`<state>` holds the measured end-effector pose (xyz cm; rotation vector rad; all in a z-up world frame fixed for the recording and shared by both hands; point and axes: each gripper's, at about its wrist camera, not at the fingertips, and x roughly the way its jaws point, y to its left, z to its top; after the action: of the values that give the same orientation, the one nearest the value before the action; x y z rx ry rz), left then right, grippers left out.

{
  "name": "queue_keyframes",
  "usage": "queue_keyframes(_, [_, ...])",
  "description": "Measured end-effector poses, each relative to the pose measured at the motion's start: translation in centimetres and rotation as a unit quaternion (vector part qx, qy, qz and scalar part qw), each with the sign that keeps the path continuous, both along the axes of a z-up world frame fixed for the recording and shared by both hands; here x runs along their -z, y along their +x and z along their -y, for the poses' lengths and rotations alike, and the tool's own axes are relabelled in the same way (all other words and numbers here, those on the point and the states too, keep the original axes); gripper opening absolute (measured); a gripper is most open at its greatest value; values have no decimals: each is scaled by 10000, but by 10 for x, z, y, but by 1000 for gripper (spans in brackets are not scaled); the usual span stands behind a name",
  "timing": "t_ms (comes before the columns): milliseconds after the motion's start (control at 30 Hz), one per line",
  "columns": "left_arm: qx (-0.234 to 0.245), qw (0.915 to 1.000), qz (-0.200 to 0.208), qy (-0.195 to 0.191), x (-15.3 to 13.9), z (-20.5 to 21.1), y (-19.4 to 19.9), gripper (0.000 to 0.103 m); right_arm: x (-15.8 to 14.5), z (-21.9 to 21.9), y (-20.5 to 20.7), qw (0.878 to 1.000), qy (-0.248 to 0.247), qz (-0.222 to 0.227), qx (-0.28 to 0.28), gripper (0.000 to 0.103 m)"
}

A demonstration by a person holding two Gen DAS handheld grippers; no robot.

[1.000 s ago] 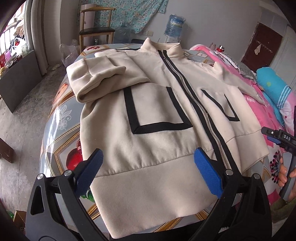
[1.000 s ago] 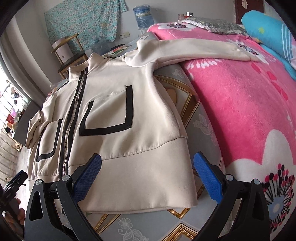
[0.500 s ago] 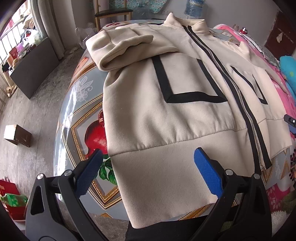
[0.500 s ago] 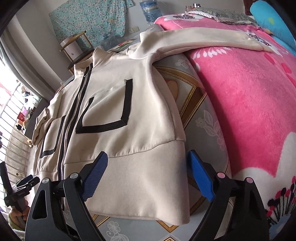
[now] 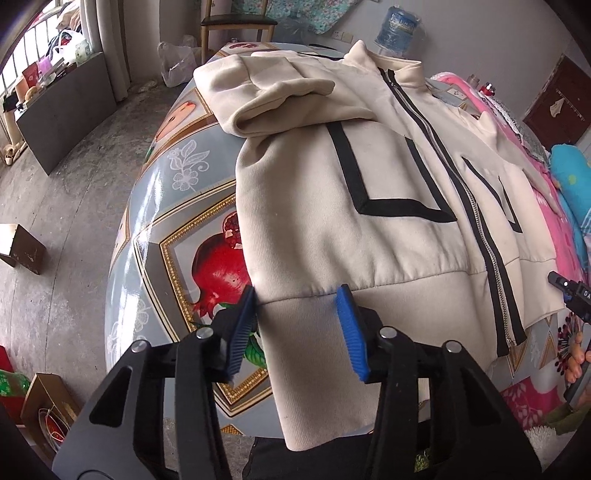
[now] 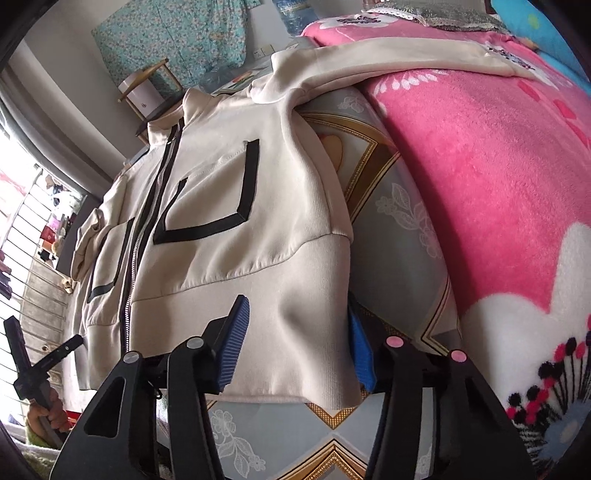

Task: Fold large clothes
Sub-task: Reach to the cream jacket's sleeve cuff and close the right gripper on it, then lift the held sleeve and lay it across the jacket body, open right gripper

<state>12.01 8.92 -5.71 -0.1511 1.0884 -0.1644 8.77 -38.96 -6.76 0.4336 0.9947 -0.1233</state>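
Observation:
A cream zip jacket with black trim lies face up on the patterned table. Its left sleeve is folded across the chest; its right sleeve stretches onto the pink blanket. My left gripper straddles the hem's left corner, jaws partly closed around the fabric with a gap still between them. My right gripper straddles the hem's right corner, which bulges up between the narrowed jaws. The right gripper also shows at the edge of the left wrist view.
A pink blanket covers the bed right of the table. A blue pillow lies beyond it. A chair and a water jug stand past the table's far end. A cardboard box sits on the floor.
Both grippers have moved in onto the hem corners and their jaws have narrowed from wide open. The right hem corner has puckered up between the right jaws.

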Motion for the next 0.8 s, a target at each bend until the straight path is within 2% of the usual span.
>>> queue_keyframes(133, [134,9999,-46,17,0,1,6,38,3,1,3,9996,-248,-39,115,34])
queue_keyframes(367, [55,9997,-159,196,-1,4,2,38,5,-10,0,9979,-632,-135,-66,32])
queue_keyframes(433, [14,9996,-111,271,0,6,-1,36,7,-13,0,9962,-848,-175,-98,27])
queue_keyframes(500, [-6,9992,-44,395,0,9,-2,30,7,-16,1,9948,-993,-147,-181,19])
queue_keyframes(533, [11,9989,5,465,-1,11,-2,25,5,-18,2,9943,-1037,-146,-222,12])
queue_keyframes(600, [101,9972,190,710,-9,15,-5,11,-5,-22,0,9931,-1132,-64,-295,8])
queue_keyframes(700, [223,9954,546,751,-33,15,-15,9,-22,-26,-9,9924,-1163,102,-380,8])
queue_keyframes(800, [292,9945,792,628,-57,9,-25,8,-40,-27,-22,9933,-1059,263,-394,7])
